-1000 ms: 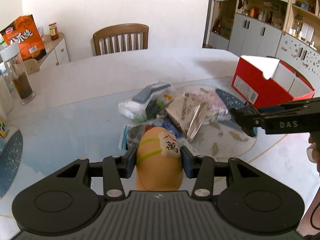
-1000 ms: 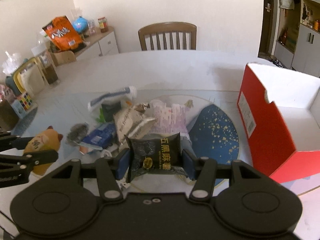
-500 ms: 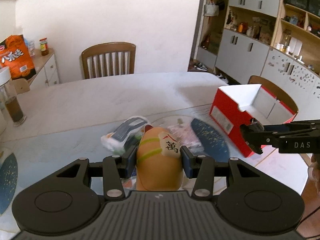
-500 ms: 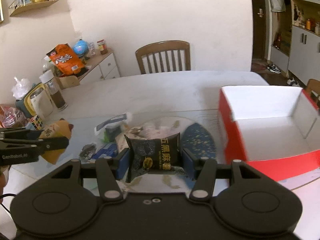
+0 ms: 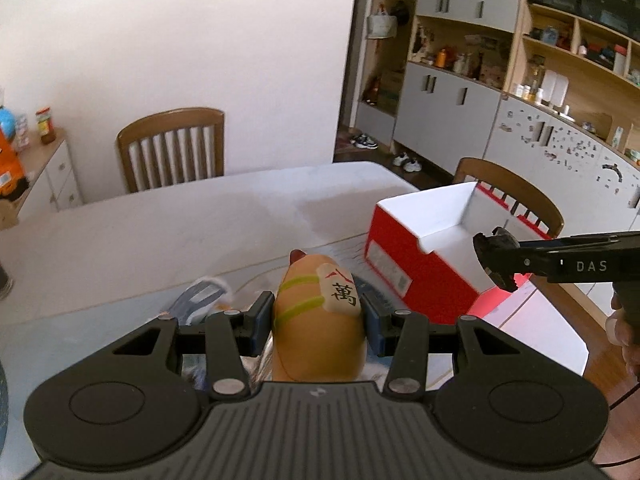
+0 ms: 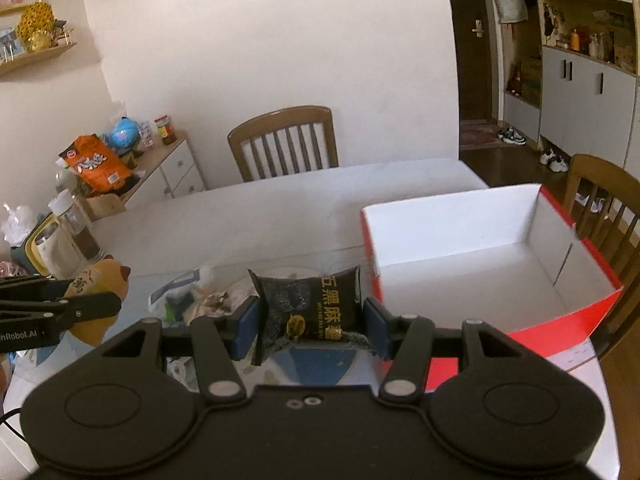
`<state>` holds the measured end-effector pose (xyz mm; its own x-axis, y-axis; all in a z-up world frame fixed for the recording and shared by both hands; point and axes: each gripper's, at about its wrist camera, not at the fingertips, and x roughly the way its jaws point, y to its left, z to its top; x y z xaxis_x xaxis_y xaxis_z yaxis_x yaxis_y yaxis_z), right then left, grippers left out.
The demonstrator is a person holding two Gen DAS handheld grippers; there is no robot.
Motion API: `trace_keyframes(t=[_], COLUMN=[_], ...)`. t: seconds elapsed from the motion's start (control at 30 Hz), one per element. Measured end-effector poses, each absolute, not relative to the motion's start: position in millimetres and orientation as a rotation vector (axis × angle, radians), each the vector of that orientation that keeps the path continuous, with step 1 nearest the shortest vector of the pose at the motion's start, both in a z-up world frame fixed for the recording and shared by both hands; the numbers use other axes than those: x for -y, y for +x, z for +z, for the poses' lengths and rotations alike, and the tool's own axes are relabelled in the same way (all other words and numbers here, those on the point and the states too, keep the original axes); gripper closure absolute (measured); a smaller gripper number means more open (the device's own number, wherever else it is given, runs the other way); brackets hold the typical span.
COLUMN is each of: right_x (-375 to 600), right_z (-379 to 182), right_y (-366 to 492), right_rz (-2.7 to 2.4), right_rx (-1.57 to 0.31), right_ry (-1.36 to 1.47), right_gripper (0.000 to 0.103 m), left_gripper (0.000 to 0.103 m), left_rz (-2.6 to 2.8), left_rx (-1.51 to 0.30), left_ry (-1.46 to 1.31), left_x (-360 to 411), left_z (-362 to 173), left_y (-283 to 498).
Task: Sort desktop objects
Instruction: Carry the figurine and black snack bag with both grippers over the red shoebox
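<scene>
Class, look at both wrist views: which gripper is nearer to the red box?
Right. The right gripper, shut on a black snack packet, is beside the red box at its near wall. The left gripper, gripping an orange toy, hangs further left, over the clutter.

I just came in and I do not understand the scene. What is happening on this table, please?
A person is sorting table clutter with two hand-held grippers. The left gripper is shut on an orange plush toy with green stripes. The right gripper is shut on a black snack packet with gold lettering. Both are held above the white table, near an open, empty red cardboard box. Other packets lie underneath.
</scene>
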<state>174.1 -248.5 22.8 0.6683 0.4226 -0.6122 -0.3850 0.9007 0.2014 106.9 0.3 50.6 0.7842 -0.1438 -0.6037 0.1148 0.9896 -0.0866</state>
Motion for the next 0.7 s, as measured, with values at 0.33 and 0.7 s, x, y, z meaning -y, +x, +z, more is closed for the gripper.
trace_keyframes(t=[0.33, 0.7], right_x=[280.6, 322.1], right_z=[30.5, 26.5], right_y=[194.0, 228.3], right_rz=[0.445, 0.466], right_rx=[-0.679, -0.692], right_ry=[0.055, 0.036], right_gripper=[0.048, 0.048], left_gripper=[0.058, 0.058], left_rz=[-0.161, -0.164], left_rx=[-0.647, -0.669], left_ry=[-0.045, -0.042], left_x=[41.2, 95.2], left_z=[53.5, 43.9], left_y=[134.5, 172.7])
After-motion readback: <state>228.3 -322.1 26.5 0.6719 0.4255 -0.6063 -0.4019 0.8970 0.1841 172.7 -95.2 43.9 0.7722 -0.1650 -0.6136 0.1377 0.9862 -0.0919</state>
